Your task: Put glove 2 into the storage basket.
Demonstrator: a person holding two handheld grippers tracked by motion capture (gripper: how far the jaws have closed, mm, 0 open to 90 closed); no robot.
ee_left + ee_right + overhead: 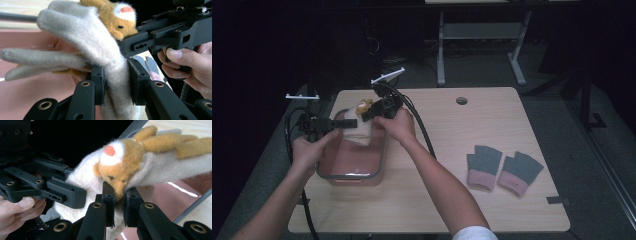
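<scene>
A cream fuzzy glove (360, 131) with a brown plush animal face (363, 106) hangs above a pink bin (352, 175) at the table's left. My left gripper (352, 122) is shut on the glove's cream cuff; in the left gripper view (117, 75) the pads squeeze the fabric (82, 27). From the other side my right gripper (368, 113) is shut on the same glove, just below the animal face (120, 162), as the right gripper view (120, 193) shows. The two grippers nearly touch. The glove's fingers (27, 57) stick out sideways over the bin.
The pink bin has a grey rim and stands near the table's left edge. Two grey gloves (484, 165) (518, 172) with pink cuffs lie at the table's right. A round cable hole (461, 100) is at the back. Cables trail from both grippers.
</scene>
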